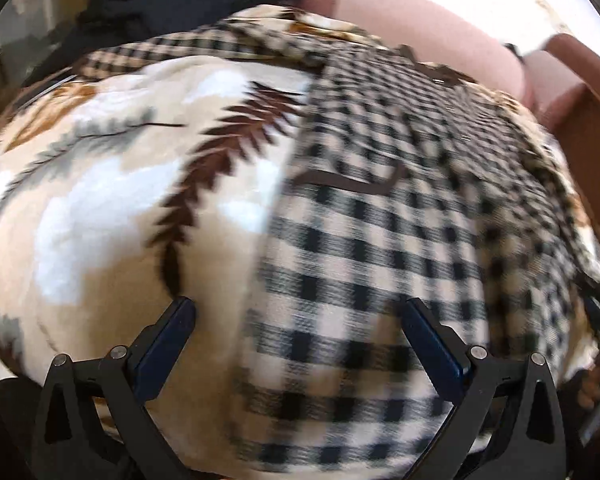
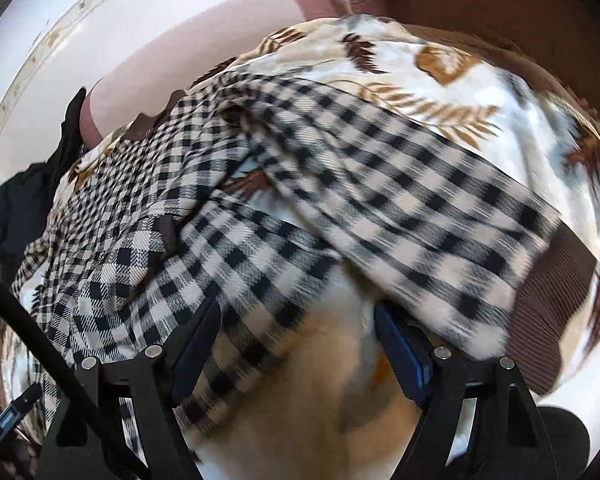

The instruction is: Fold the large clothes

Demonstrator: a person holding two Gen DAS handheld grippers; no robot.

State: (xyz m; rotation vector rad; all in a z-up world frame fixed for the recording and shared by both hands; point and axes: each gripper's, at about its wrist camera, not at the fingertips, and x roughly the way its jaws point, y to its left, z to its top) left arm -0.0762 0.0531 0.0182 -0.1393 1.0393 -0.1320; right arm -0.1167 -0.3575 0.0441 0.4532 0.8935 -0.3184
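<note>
Checked shirt (image 1: 364,240) spread on a leaf-print blanket (image 1: 100,208), lying ahead of both wide-open, empty jaws.
Risk: right gripper (image 2: 296,344), sleeve (image 2: 440,216) just beyond its jaws, may pinch blanket too; left gripper (image 1: 300,332) likewise.

The checked jacket (image 2: 228,248) at centre frame is woven, matt cloth; its brown cuff (image 2: 548,304), at right, is ribbed knit. The leaf-print blanket (image 1: 100,208), at left, looks soft and fleecy. Gripper fingers (image 1: 168,344) are matt black plastic with shiny metal pins.
</note>
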